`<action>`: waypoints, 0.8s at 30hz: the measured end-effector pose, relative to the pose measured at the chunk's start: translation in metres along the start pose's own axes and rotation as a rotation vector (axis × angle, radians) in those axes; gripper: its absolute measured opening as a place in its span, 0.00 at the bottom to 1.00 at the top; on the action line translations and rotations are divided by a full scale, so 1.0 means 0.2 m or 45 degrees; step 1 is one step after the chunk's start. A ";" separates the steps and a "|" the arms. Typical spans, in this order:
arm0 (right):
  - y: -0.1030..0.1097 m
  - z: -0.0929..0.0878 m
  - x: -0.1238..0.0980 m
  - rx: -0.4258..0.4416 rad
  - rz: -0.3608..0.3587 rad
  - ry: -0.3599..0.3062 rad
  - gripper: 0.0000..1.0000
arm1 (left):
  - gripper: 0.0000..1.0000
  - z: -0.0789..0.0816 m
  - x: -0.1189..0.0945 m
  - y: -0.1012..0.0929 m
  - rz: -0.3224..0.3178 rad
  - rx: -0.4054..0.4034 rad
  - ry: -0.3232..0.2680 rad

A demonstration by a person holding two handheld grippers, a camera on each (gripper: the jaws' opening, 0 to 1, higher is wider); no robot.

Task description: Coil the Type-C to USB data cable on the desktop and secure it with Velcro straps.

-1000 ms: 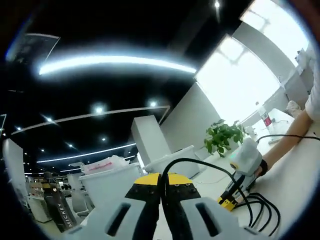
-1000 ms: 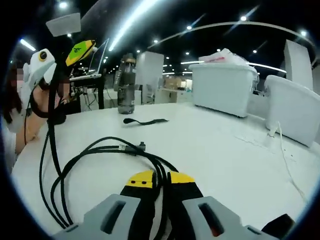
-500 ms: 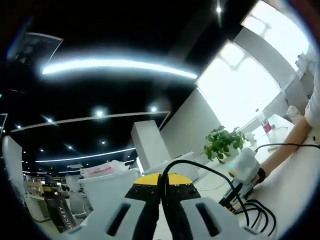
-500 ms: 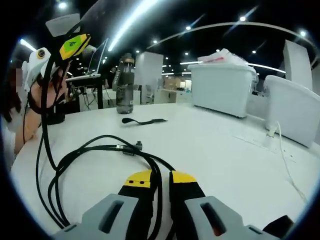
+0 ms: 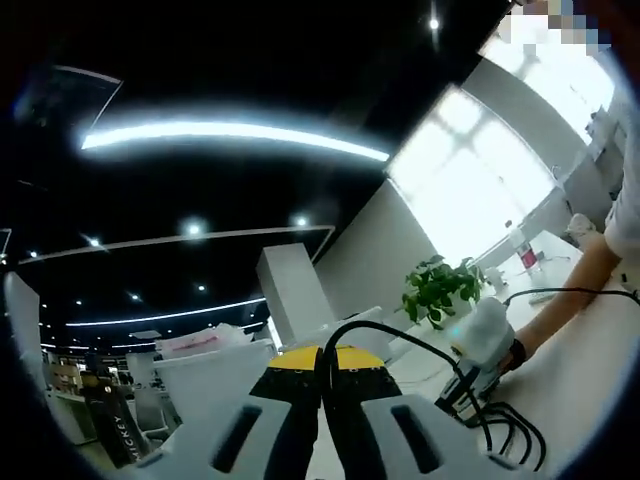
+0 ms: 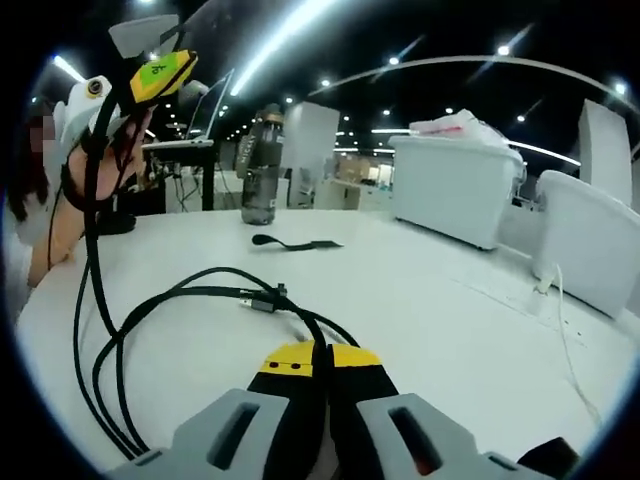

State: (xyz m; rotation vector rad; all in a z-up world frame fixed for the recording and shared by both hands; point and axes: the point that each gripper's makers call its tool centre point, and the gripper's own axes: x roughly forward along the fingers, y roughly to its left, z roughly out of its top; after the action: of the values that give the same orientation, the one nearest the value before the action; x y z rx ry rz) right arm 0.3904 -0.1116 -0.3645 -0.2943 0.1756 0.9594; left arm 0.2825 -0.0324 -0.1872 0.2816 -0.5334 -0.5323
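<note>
The black data cable [image 6: 200,293] lies in loose loops on the white table [image 6: 450,310], and one connector [image 6: 262,300] rests near the loops' far side. My right gripper [image 6: 318,358] is shut on the gathered strands low over the table. My left gripper [image 6: 158,78] is raised at the upper left, and a strand hangs down from it to the loops. In the left gripper view the left gripper [image 5: 322,358] is shut on the cable [image 5: 385,325], which arcs right and down to the right gripper [image 5: 452,395]. A black Velcro strap [image 6: 295,243] lies flat farther back on the table.
A dark bottle [image 6: 262,165] stands behind the strap, with a laptop [image 6: 195,115] beyond it. Two white bins [image 6: 450,195] [image 6: 590,250] stand at the back right, and a thin white cord [image 6: 560,300] trails there. A person's forearm [image 5: 570,295] reaches in; a plant [image 5: 435,285] stands behind.
The right jaws have gone from a narrow gap to fully shut on the cable. The left gripper has risen a little, drawing its strand up; both cameras shifted slightly.
</note>
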 end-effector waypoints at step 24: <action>0.02 0.43 -0.24 -0.014 -0.060 -0.400 0.02 | 0.04 -0.22 0.04 -0.10 -0.078 0.025 0.163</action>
State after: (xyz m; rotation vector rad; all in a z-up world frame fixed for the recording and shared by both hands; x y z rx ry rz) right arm 0.3609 -0.1185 -0.2699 -0.1539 -0.1238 0.9475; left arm 0.3050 -0.0484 -0.2274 0.3493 -0.4067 -0.5645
